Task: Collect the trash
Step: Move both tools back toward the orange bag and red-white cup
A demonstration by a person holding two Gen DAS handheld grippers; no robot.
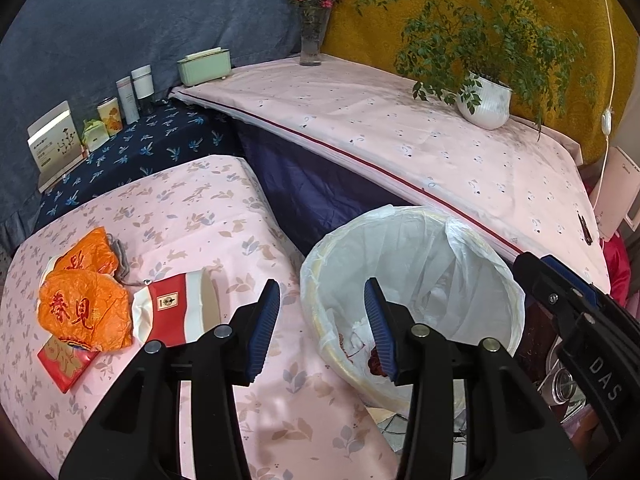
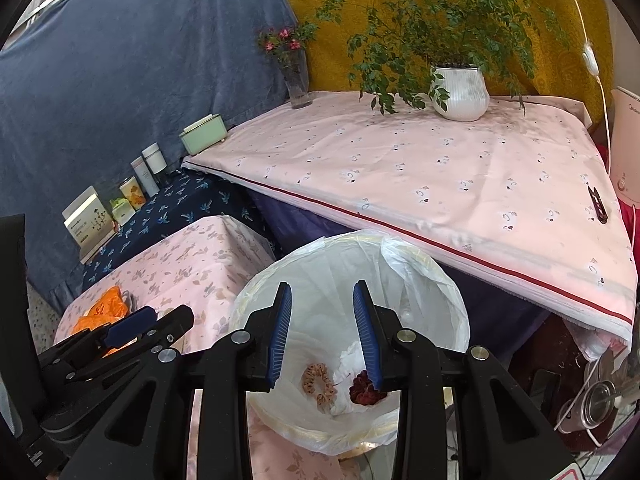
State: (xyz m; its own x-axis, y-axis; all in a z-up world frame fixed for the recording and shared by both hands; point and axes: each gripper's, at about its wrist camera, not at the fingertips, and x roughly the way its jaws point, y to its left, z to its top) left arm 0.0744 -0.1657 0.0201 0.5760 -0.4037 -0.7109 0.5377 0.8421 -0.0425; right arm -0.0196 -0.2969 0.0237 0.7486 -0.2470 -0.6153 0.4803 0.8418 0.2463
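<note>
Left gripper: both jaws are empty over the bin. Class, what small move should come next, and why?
Probably swing the left gripper toward the crumpled orange plastic wrapper on the pink floral cloth. Its jaws hold nothing, trash already lies in the white-lined round bin, and wrappers remain.

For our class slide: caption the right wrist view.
Open right gripper above the lined bin, trash inside.

Black hand-held gripper (image 1: 322, 328), blue ribbed pads (image 1: 264, 330)

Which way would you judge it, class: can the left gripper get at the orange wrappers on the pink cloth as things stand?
Probably yes: the left gripper is open and empty, and the orange wrappers lie uncovered.
</note>
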